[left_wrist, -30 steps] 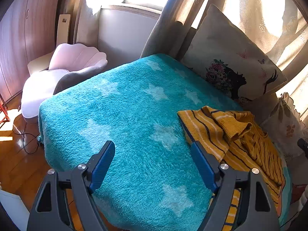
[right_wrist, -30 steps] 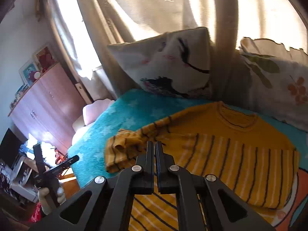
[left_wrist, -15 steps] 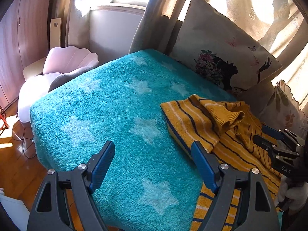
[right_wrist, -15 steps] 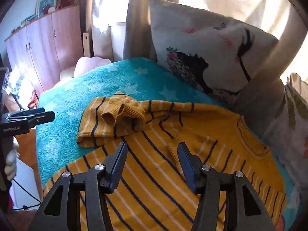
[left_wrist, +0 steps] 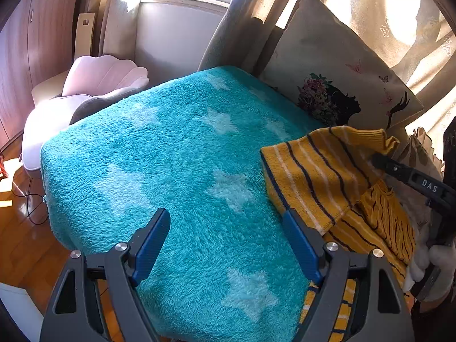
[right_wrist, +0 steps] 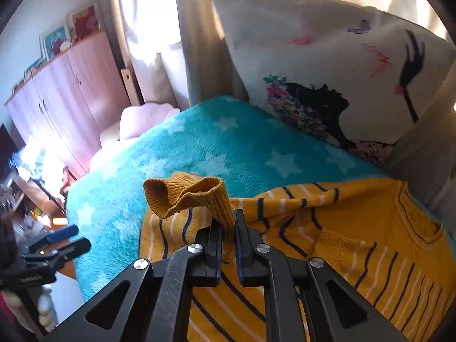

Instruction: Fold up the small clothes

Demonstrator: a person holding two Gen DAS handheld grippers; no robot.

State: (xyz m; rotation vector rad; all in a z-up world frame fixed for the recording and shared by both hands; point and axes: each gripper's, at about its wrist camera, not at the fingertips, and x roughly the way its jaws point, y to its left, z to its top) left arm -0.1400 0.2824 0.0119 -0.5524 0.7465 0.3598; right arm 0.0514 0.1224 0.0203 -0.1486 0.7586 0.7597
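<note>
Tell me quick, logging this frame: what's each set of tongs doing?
Left tongs: open, holding nothing, over the teal blanket.
Right tongs: closed on the ribbed cuff of the yellow striped sweater.

The left gripper (left_wrist: 226, 242) is built from dark grey, matte plastic links with triangular cut-outs, joined by round silver screw heads, four of which are seen across its frame. Its fingers (left_wrist: 151, 242) are faced with blue pads on the inner sides. The right gripper (right_wrist: 228, 242) is made of black plastic, scuffed in places, with the same triangular openings and four silver screw heads; thin blue edging is seen along its pads. White lettering reading "DAS" is printed on its side (left_wrist: 429, 185). A white glove (left_wrist: 427, 268) is worn on the hand at its handle.
</note>
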